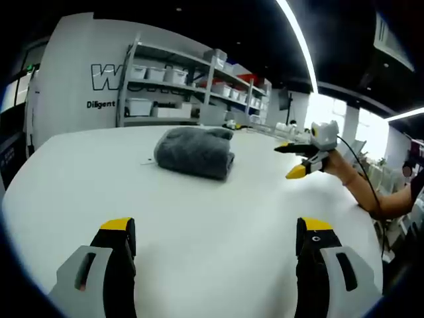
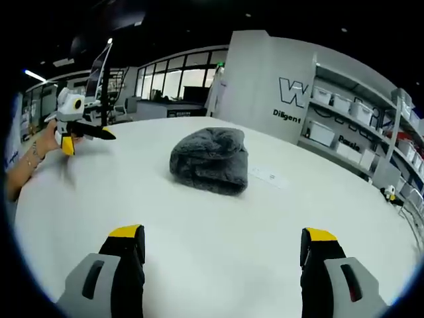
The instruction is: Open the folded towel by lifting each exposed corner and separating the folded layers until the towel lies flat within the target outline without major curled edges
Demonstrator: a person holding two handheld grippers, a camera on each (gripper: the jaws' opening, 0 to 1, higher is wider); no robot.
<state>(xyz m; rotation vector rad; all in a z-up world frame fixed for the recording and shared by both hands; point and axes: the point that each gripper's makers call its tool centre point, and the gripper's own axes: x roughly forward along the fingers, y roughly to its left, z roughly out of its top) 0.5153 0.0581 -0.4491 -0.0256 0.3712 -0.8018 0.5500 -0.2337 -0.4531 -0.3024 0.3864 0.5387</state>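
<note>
A dark grey folded towel (image 1: 195, 152) lies bunched on the white table (image 1: 218, 199), a good way ahead of my left gripper (image 1: 216, 228), whose yellow-tipped jaws stand wide open with nothing between them. At the right of that view the right gripper (image 1: 292, 160) hovers over the table, held by a hand, jaws apart, beside the towel and clear of it. In the right gripper view the towel (image 2: 211, 159) sits at the middle, beyond my open, empty right gripper (image 2: 222, 233). The left gripper (image 2: 85, 138) shows at the far left, jaws apart.
A small pale mark (image 2: 268, 175) lies on the table just beside the towel. Shelves with white bins (image 1: 165, 76) stand behind the table. The person's forearm (image 1: 371, 192) reaches in along the table's right edge.
</note>
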